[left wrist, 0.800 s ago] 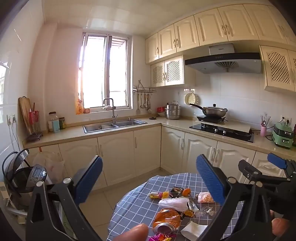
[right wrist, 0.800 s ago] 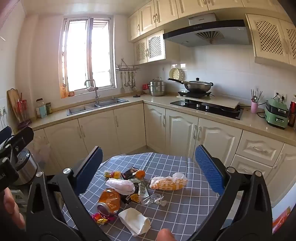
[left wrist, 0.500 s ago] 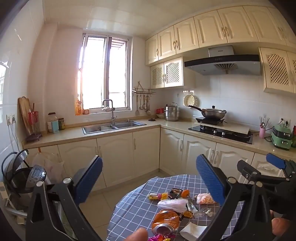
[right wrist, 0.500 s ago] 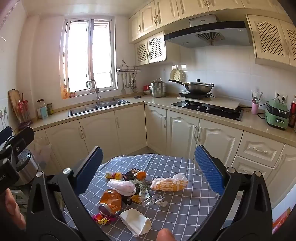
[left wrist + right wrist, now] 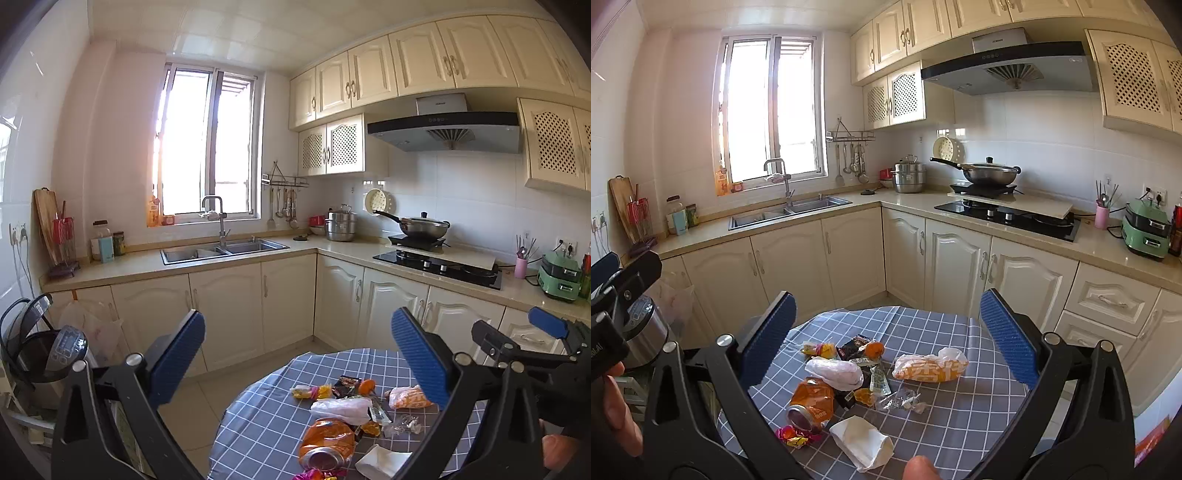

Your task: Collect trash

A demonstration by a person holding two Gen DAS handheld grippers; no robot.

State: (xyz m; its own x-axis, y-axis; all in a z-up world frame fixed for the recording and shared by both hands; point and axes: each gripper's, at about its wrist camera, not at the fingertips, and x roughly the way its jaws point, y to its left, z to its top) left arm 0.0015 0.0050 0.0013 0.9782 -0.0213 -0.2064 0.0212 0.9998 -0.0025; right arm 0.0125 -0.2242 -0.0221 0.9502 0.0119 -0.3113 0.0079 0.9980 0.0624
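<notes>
- trash pile (image 5: 857, 373) mid table (image 5: 960, 417), grey check cloth
- crushed can (image 5: 812, 403), white bag (image 5: 836, 372), orange bag (image 5: 929, 367), napkin (image 5: 862, 441), candy wrappers (image 5: 796, 435) packed close together
- left gripper (image 5: 295, 354), right gripper (image 5: 886, 336): both wide apart, empty, above the pile, not touching
- counter, sink (image 5: 790, 212) behind

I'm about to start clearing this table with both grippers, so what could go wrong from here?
1. The crushed orange can lies on its side with its mouth toward the table edge; a nudge may roll it off.
2. The clear wrappers and small candy wrapper lie flat and thin, so pads may slip over them.
3. Both the left gripper and right gripper stand open over one tight pile and could collide.
</notes>
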